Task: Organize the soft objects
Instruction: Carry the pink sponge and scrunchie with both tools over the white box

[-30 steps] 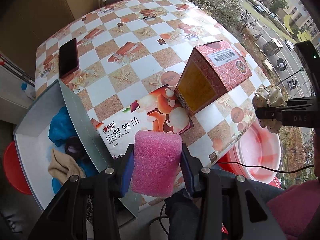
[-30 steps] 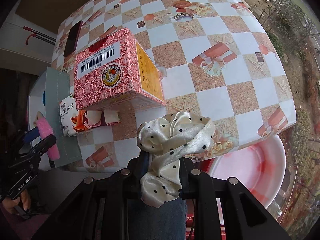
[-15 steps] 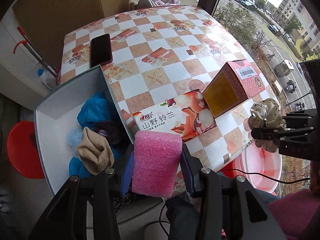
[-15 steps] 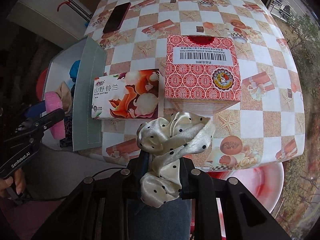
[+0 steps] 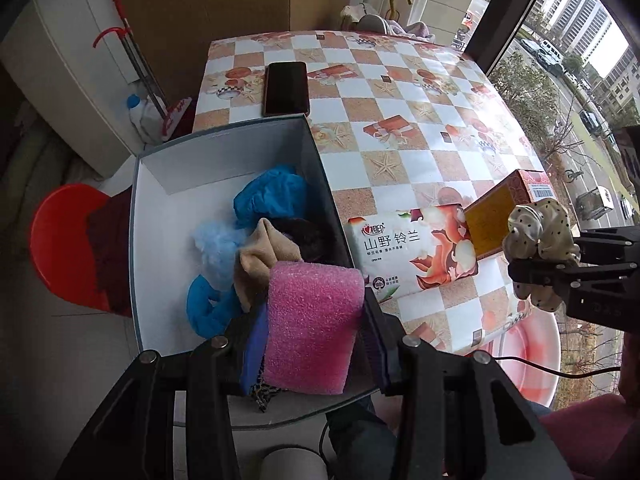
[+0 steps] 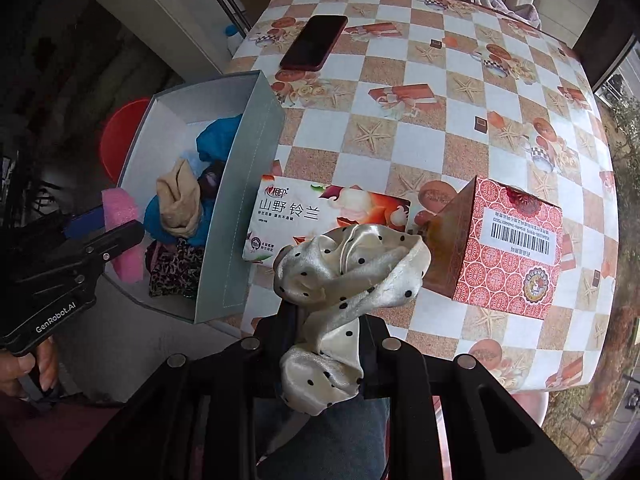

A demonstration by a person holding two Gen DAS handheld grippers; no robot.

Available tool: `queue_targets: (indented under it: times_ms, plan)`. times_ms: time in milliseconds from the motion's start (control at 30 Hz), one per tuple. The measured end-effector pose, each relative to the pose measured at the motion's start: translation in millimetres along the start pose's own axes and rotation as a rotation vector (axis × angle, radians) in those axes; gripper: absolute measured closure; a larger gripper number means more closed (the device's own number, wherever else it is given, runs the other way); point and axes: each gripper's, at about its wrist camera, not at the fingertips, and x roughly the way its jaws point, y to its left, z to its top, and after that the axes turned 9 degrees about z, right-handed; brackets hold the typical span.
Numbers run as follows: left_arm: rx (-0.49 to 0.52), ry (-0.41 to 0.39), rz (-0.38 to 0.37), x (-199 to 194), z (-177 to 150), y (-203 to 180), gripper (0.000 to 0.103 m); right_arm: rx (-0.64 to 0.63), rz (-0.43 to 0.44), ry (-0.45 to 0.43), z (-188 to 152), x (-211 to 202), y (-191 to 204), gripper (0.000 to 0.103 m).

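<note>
From the left wrist, the left gripper (image 5: 314,330) points down over the near end of a grey box (image 5: 320,168) that stands off the table's left edge. Its jaws are partly apart and pressed on a pink foam block (image 5: 312,328), a rough, grainy slab with rounded top corners, upright between the blue pads (image 5: 254,350). Inside the white-lined box lie soft things in a heap: a bright blue cloth (image 5: 270,196), a pale blue fluffy ball (image 5: 216,248), a tan sock (image 5: 260,264), something dark just beside it, and a scrap of leopard print (image 5: 262,394) under the foam. On the checked tablecloth (image 5: 400,92) a tissue pack (image 5: 412,252) lies just beside the box wall, a red carton (image 5: 508,208) rests against its far end, and a dark phone (image 5: 286,88) lies further back. At the right edge the right gripper (image 5: 540,264) holds a cream scrunchie (image 5: 538,232) with black dots above the table's near corner.

From the right wrist, the right gripper (image 6: 328,344) is clamped tight on the scrunchie (image 6: 348,276), glossy satin, gathered into folds, its loop flaring above the fingers and a lobe hanging below. It hovers in front of the tissue pack (image 6: 328,216) and the red carton (image 6: 512,256). To the left, the left gripper (image 6: 120,240), in a hand (image 6: 28,368), holds the pink foam (image 6: 120,224) over the box (image 6: 248,184), near the tan sock (image 6: 180,204).
</note>
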Motion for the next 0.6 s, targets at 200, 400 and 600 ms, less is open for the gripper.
queue_targets:
  times_ms: [200,400,600]
  plan:
    - [-0.088,0.014,0.024,3.7,-10.6,23.4,0.056,-0.09,0.013,0.023,20.5,8.2,29.2,0.078]
    - [-0.155,0.031,0.039,7.5,-20.5,39.2,0.056,-0.189,0.024,0.049,35.5,18.8,63.1,0.078]
    - [-0.204,0.052,0.054,13.0,-28.4,51.0,0.056,-0.253,0.047,0.072,47.5,28.6,93.5,0.078]
